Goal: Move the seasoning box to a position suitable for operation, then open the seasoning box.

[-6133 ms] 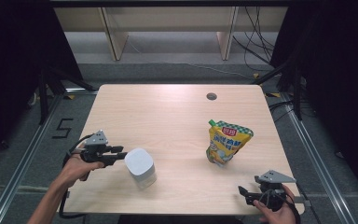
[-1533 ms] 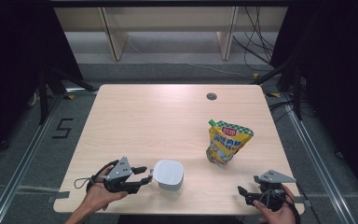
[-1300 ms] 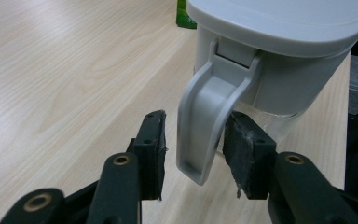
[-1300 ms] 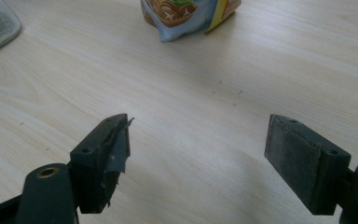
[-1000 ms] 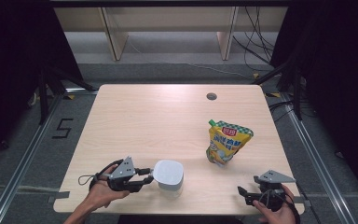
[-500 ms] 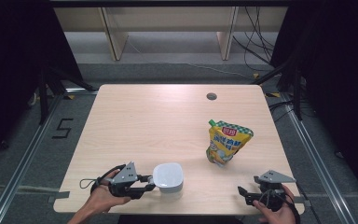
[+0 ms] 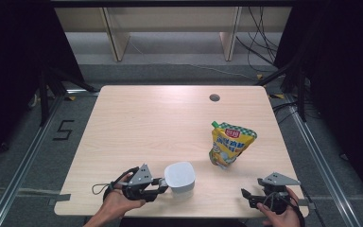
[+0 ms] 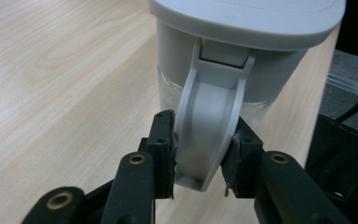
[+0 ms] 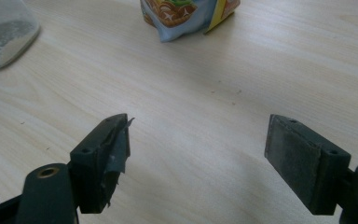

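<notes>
1. Left tool (image 7: 163, 184) clamped on the grey handle (image 8: 209, 126) of a white-lidded jug (image 7: 179, 176); both pads press the handle's sides in the left gripper view.
2. Jug stands upright near the front edge of the table (image 7: 160, 123), a little left of centre. Lower wall looks clear, with what may be a pale powder inside; right gripper view is too blurred there to be sure.
3. Right tool (image 9: 198, 149) with jaws wide apart, nothing between them, bare wood below. In the high view it sits at the table's front right corner (image 7: 246, 195), held in the person's hand.
4. Yellow spouted pouch (image 7: 230, 144) stands upright, right of the jug and well apart from it, beyond the right tool.
5. Round cable hole (image 7: 214, 98) near the table's far edge.
</notes>
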A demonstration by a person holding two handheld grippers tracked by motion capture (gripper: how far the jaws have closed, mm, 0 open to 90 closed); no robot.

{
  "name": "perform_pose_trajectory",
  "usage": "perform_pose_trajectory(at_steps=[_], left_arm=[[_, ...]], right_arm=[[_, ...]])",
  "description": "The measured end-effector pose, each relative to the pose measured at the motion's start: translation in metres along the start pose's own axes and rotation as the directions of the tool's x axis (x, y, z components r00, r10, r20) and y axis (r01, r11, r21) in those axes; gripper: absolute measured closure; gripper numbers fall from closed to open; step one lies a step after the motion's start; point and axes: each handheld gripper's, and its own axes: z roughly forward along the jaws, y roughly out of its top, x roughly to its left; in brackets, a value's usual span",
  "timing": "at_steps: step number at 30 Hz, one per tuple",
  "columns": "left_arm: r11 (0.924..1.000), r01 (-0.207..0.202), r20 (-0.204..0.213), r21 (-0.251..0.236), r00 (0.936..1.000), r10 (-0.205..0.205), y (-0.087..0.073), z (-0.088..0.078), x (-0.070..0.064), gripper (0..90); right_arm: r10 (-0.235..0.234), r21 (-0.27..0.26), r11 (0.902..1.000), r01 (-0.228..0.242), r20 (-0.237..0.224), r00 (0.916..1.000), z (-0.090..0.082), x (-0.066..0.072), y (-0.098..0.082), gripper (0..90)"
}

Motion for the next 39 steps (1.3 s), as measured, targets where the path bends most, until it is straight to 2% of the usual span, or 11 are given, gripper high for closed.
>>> perform_pose_trajectory(at_steps=[1, 2, 7, 11, 12, 23, 30, 31, 33, 35, 39], left_arm=[[0.9998, -0.021, 0.002, 0.000, 0.9998, 0.021, 0.002, 0.001, 0.002, 67.2], [1.0000, 0.009, 0.002, 0.004, 1.0000, -0.009, 0.002, 0.002, 0.002, 67.3], [0.9993, -0.037, -0.007, 0.002, 0.9993, 0.037, 0.004, 0.005, 0.007, 67.5], [1.0000, -0.004, -0.003, 0.005, 1.0000, 0.004, 0.003, 0.005, 0.009, 63.9], [0.9995, -0.031, -0.024, 0.001, 0.9992, 0.031, 0.004, 0.003, 0.011, 60.5], [0.9993, -0.005, -0.024, -0.036, 0.9997, 0.004, 0.005, -0.023, 0.009, 41.3], [0.9958, 0.057, -0.029, -0.072, 0.9978, -0.059, 0.012, -0.035, 0.011, 33.7], [0.9939, 0.070, -0.027, -0.086, 0.9970, -0.073, 0.013, -0.035, 0.010, 33.3], [0.9965, 0.042, -0.038, -0.072, 0.9983, -0.045, 0.017, -0.040, 0.012, 33.0], [0.9921, 0.079, -0.034, -0.098, 0.9960, -0.082, 0.019, -0.042, 0.010, 34.2], [0.9910, 0.041, -0.037, -0.128, 0.9983, -0.046, 0.025, -0.046, 0.011, 42.5]], right_arm=[[0.037, 0.011, 0.9992, -0.037, 0.003, 0.9993, -0.001, 0.003, 0.000, 23.3], [0.001, 0.006, 1.0000, -0.001, 0.003, 1.0000, -0.001, 0.000, 0.000, 23.3], [-0.003, -0.001, 1.0000, 0.003, 0.000, 1.0000, 0.000, 0.001, 0.001, 23.3], [-0.008, -0.004, 1.0000, 0.008, -0.003, 1.0000, -0.001, 0.001, 0.000, 23.3], [-0.009, 0.001, 1.0000, 0.009, -0.010, 0.9999, -0.001, 0.000, 0.000, 23.3], [0.007, 0.005, 1.0000, -0.007, -0.017, 0.9998, 0.000, 0.000, 0.000, 23.2], [0.018, 0.004, 0.9998, -0.018, -0.011, 0.9998, 0.000, 0.003, 0.000, 23.1], [-0.013, -0.003, 0.9999, 0.013, 0.004, 0.9999, 0.001, 0.001, 0.000, 23.1], [0.016, 0.005, 0.9999, -0.016, -0.001, 0.9999, 0.001, 0.003, 0.000, 23.1], [-0.007, 0.002, 1.0000, 0.007, -0.022, 0.9997, 0.001, 0.001, 0.000, 23.0], [0.018, 0.000, 0.9998, -0.018, -0.015, 0.9997, 0.000, 0.003, 0.000, 22.7]])
